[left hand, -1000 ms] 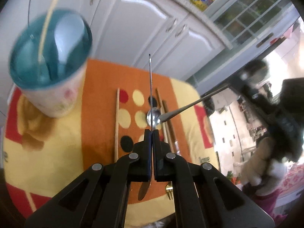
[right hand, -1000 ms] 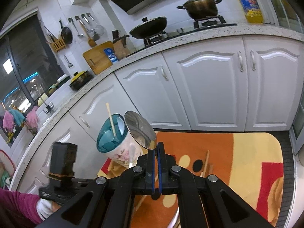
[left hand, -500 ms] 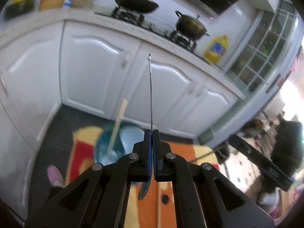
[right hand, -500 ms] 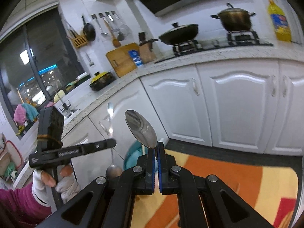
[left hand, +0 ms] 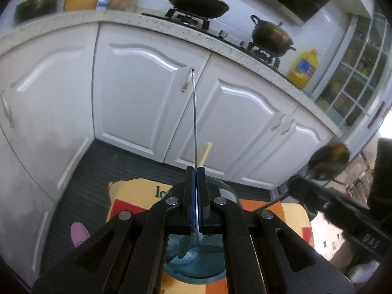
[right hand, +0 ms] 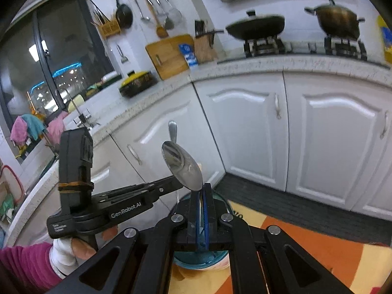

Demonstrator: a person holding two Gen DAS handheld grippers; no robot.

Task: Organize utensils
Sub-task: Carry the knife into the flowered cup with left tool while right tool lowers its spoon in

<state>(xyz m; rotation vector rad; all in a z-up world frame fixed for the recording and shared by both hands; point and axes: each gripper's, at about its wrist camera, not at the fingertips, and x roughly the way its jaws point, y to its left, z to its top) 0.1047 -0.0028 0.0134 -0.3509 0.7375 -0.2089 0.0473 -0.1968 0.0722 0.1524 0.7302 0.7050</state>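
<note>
My left gripper [left hand: 196,171] is shut on a metal spoon [left hand: 194,122], handle pointing up, bowl end down inside the blue-lined utensil cup [left hand: 196,267] just below the fingers. A wooden chopstick [left hand: 205,153] stands in the cup. My right gripper [right hand: 202,188] is shut on a second metal spoon [right hand: 182,169], bowl end up, held over the same cup [right hand: 203,261]. In the right wrist view the left gripper [right hand: 176,182] reaches in from the left, its spoon handle [right hand: 172,131] sticking up. In the left wrist view the right gripper's spoon [left hand: 328,163] shows at the right.
The cup stands on an orange, yellow and red mat [left hand: 137,196] on a dark floor [left hand: 98,171]. White cabinet doors [left hand: 147,98] and a counter with pots [left hand: 196,2] are behind. A gloved hand [right hand: 71,252] holds the left gripper.
Both grippers rose from the mat and tilted upright, then came over the cup. The left spoon's bowl now hangs inside the cup; the right spoon moved in above it.
</note>
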